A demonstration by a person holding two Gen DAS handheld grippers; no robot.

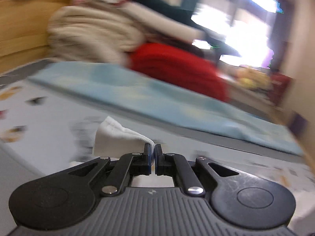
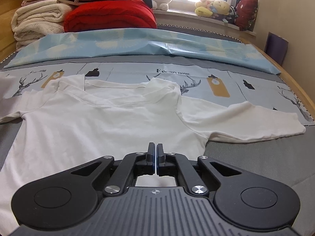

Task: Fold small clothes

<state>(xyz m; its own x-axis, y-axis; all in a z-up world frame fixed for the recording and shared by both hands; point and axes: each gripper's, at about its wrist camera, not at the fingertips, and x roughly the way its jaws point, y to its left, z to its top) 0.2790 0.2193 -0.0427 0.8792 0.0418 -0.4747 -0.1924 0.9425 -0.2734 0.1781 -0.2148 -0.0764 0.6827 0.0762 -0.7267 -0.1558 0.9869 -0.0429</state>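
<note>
A white T-shirt (image 2: 98, 122) lies spread flat on the bed, neck pointing away, with its right sleeve (image 2: 246, 122) stretched out to the side. My right gripper (image 2: 155, 147) is shut, with its tips over the shirt's lower body. No cloth shows between its pads. In the blurred left wrist view, my left gripper (image 1: 153, 147) is shut on a corner of white fabric (image 1: 116, 139), which hangs off to the left of its tips above the printed sheet (image 1: 49, 106).
A folded light-blue cover (image 2: 137, 45) lies across the bed behind the shirt. Behind it are a red blanket (image 2: 110, 15) and stacked cream blankets (image 2: 37, 21). Plush toys (image 2: 212, 6) sit on the window sill. A wooden bed frame (image 2: 295, 82) runs along the right edge.
</note>
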